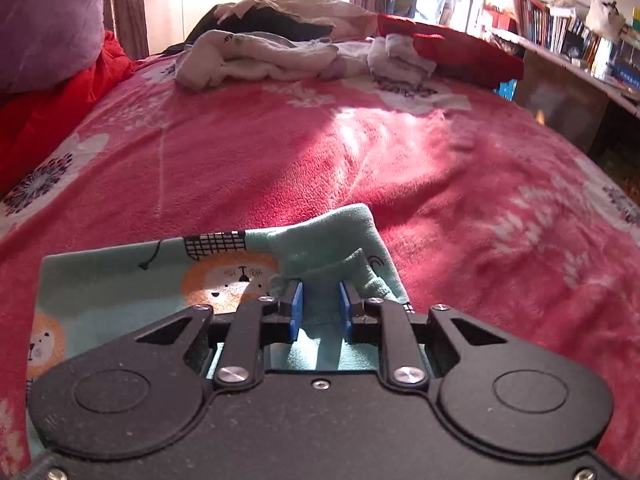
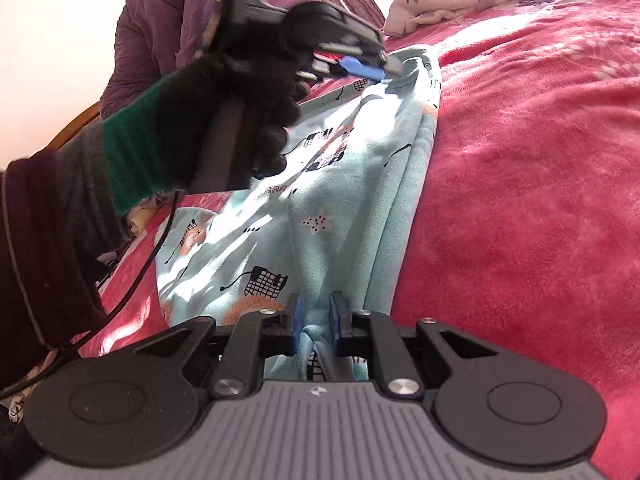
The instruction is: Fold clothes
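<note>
A mint-green garment (image 1: 120, 280) printed with lions and grid shapes lies on the pink fleece bedspread (image 1: 360, 160). My left gripper (image 1: 320, 292) is shut on a bunched fold at the garment's far corner, which stands raised off the bed. In the right wrist view, a black-gloved hand (image 2: 240, 92) holds that left gripper (image 2: 380, 68) over the far end of the garment (image 2: 340, 184). My right gripper (image 2: 316, 306) is shut on the near end, with cloth pinched between its blue pads. The garment runs lengthwise between the two grippers, folded along its right side.
A heap of pale and dark clothes (image 1: 256, 56) and a red cloth (image 1: 460, 52) lie at the bed's far end. A purple padded jacket (image 1: 48, 20) sits at the left. A loaded bookshelf (image 1: 580, 40) lines the right side. A black cable (image 2: 132, 288) hangs below the sleeve.
</note>
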Demonstrator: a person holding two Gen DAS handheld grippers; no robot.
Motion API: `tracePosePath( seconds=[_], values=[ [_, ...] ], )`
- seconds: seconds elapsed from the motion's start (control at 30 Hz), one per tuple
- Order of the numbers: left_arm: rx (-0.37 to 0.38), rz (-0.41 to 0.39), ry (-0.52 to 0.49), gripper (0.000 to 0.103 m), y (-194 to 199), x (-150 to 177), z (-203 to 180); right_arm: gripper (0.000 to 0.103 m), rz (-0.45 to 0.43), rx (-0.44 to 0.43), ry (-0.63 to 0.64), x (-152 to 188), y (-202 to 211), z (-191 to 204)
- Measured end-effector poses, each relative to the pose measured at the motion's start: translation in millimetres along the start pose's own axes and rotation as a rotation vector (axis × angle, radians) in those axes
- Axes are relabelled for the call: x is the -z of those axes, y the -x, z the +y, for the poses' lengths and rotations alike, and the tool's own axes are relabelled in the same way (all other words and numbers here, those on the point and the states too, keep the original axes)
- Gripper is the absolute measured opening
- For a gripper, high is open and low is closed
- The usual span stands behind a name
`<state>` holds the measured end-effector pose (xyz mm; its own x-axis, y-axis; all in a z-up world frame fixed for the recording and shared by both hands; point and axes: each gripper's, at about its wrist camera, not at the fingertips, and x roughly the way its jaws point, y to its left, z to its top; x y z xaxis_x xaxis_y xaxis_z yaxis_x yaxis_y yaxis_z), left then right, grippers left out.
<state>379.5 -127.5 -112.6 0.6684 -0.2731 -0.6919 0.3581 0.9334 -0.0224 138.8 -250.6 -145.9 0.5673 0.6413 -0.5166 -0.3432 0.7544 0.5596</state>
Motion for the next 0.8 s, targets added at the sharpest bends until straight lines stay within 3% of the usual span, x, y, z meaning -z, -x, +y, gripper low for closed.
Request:
tracePosePath(
  seconds=[0.1,0.17,0.23,0.33,0.43,0.5,0.57,0.67,0.8],
  values=[
    [0.006,0.000,-0.023,0.017,4,-9,-2,0.015,0.003,0.006,0.004,-1,-1,1],
    [0.043,-0.054,-0.007,0.017,28,-8,0,0.015,0.005,0.006,0.001,-2,-2,2],
    [0.052,-0.094,-0.023,0.017,53,2,0,0.015,0.005,0.006,0.000,-2,-2,2],
    [0.053,-0.082,-0.004,0.017,67,27,8,0.015,0.002,0.000,-0.005,-1,-1,1],
    [0.029,-0.008,-0.048,0.017,46,43,1,0.015,-0.003,-0.003,-0.009,0,0,1],
    [0.012,-0.006,-0.061,0.019,38,45,-4,0.015,-0.004,0.000,-0.005,0,1,1],
    [0.010,-0.022,-0.019,0.019,47,38,-3,0.015,-0.004,0.001,-0.010,-1,1,1],
    [-0.038,-0.071,-0.068,0.019,50,25,-9,0.015,-0.004,0.000,-0.011,0,2,1],
    [-0.029,0.006,-0.055,0.019,15,9,-2,0.015,-0.005,-0.002,-0.005,0,2,1]
  ],
)
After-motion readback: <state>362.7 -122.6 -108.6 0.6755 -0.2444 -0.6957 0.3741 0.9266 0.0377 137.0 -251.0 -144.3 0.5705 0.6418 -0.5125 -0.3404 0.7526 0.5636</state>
